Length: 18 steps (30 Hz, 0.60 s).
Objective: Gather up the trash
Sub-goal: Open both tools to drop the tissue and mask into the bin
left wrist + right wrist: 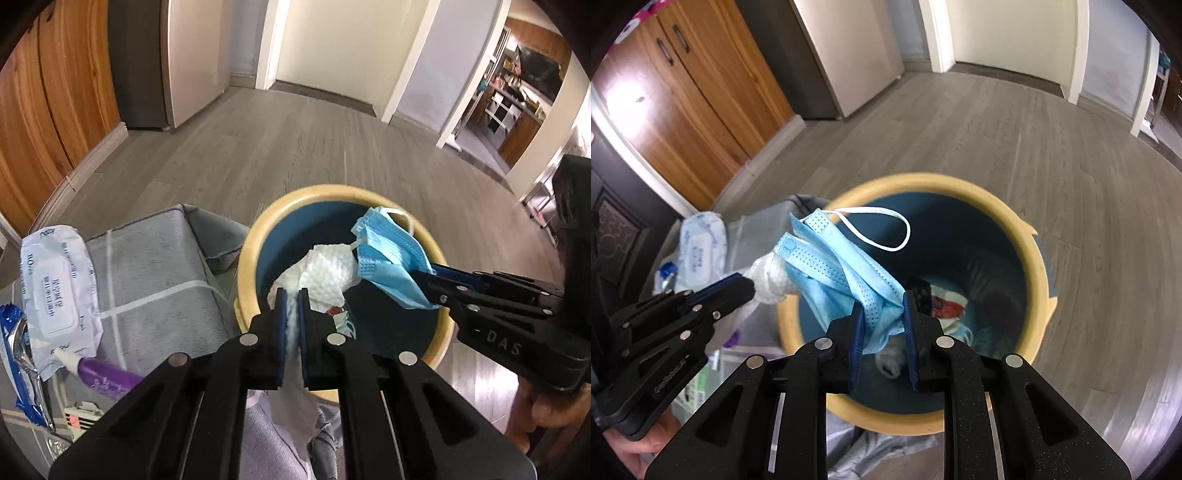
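A round trash bin with a yellow rim (251,240) and a dark blue inside stands on the floor below both grippers. My left gripper (292,295) is shut on a crumpled white paper towel (325,269), held over the bin's mouth. My right gripper (884,302) is shut on a light blue face mask (834,266), whose white ear loop hangs over the bin rim (1039,266). The mask (388,254) touches the towel. In the right wrist view the left gripper (748,284) comes in from the left with the towel (772,277). Other trash (945,302) lies at the bin's bottom.
Left of the bin is a grey cushioned surface (155,266) with a pack of wet wipes (55,291), a purple tube (107,376) and a blue wrapper (18,365). Grey plank floor (295,147) stretches beyond the bin. Wooden cabinets (701,110) stand at the far left.
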Each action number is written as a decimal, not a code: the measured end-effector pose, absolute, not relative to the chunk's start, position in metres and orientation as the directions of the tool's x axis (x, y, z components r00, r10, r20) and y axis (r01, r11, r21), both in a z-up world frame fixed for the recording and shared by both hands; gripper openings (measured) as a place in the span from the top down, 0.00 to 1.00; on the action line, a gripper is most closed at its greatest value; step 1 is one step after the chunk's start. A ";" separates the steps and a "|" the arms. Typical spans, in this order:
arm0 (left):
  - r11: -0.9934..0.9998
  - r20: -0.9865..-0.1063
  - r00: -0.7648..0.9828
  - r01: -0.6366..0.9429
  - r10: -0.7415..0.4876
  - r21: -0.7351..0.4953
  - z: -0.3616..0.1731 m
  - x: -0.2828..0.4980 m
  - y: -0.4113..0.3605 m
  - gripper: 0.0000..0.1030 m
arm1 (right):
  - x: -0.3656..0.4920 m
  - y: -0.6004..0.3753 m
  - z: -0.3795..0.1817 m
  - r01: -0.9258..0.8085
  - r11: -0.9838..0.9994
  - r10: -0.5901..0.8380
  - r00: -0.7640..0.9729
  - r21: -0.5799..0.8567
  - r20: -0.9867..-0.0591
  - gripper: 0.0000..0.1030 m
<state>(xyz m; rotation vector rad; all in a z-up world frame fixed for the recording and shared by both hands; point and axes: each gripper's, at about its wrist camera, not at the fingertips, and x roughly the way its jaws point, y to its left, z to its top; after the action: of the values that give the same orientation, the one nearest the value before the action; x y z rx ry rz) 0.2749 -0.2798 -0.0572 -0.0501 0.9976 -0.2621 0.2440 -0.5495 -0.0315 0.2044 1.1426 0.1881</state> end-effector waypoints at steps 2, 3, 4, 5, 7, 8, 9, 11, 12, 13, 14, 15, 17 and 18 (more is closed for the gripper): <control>0.963 -0.828 0.498 0.205 -0.258 -0.177 -0.065 0.280 -0.284 0.93 | 0.246 -0.553 -0.041 -0.027 0.965 0.252 0.380 0.262 -0.890 0.75; 0.964 -0.836 0.487 0.207 -0.251 -0.169 -0.071 0.283 -0.287 0.92 | 0.247 -0.553 -0.046 -0.019 0.965 0.249 0.370 0.261 -0.895 0.71; 0.961 -0.840 0.477 0.212 -0.259 -0.176 -0.075 0.284 -0.288 0.92 | 0.249 -0.554 -0.053 -0.009 0.965 0.248 0.350 0.261 -0.903 0.69; 0.960 -0.844 0.469 0.217 -0.261 -0.176 -0.079 0.285 -0.290 0.91 | 0.249 -0.554 -0.056 -0.007 0.965 0.249 0.343 0.263 -0.906 0.65; 0.961 -0.849 0.465 0.226 -0.249 -0.158 -0.084 0.286 -0.291 0.89 | 0.248 -0.554 -0.059 -0.009 0.966 0.246 0.336 0.259 -0.909 0.62; 0.961 -0.850 0.463 0.226 -0.249 -0.159 -0.085 0.286 -0.291 0.88 | 0.248 -0.554 -0.058 -0.012 0.967 0.245 0.337 0.256 -0.909 0.61; 0.961 -0.851 0.461 0.224 -0.253 -0.165 -0.087 0.286 -0.290 0.87 | 0.248 -0.554 -0.057 -0.015 0.967 0.245 0.342 0.255 -0.907 0.55; 0.961 -0.850 0.461 0.222 -0.255 -0.167 -0.089 0.285 -0.287 0.78 | 0.247 -0.556 -0.052 -0.011 0.967 0.241 0.363 0.254 -0.900 0.45; 0.961 -0.848 0.464 0.220 -0.254 -0.167 -0.089 0.285 -0.287 0.77 | 0.246 -0.558 -0.050 -0.005 0.967 0.239 0.370 0.256 -0.897 0.44; 0.961 -0.847 0.465 0.218 -0.255 -0.170 -0.088 0.285 -0.285 0.77 | 0.246 -0.560 -0.049 0.000 0.966 0.240 0.374 0.258 -0.896 0.44; 0.961 -0.846 0.467 0.215 -0.258 -0.174 -0.088 0.284 -0.283 0.77 | 0.245 -0.562 -0.047 0.005 0.966 0.238 0.380 0.259 -0.894 0.44; 0.961 -0.844 0.469 0.216 -0.259 -0.175 -0.087 0.284 -0.282 0.75 | 0.245 -0.564 -0.045 0.011 0.966 0.234 0.386 0.258 -0.893 0.44; 0.960 -0.837 0.481 0.224 -0.259 -0.169 -0.083 0.281 -0.280 0.66 | 0.244 -0.569 -0.042 0.026 0.963 0.235 0.397 0.267 -0.887 0.43; 0.960 -0.833 0.489 0.229 -0.259 -0.164 -0.081 0.279 -0.279 0.59 | 0.244 -0.570 -0.040 0.032 0.961 0.238 0.402 0.273 -0.884 0.41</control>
<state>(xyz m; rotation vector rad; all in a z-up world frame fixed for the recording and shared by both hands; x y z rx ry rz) 0.2792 -0.2788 -0.0812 -0.0324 1.0180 -0.2960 0.2442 -0.5703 -0.0402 0.2634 1.1536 0.1323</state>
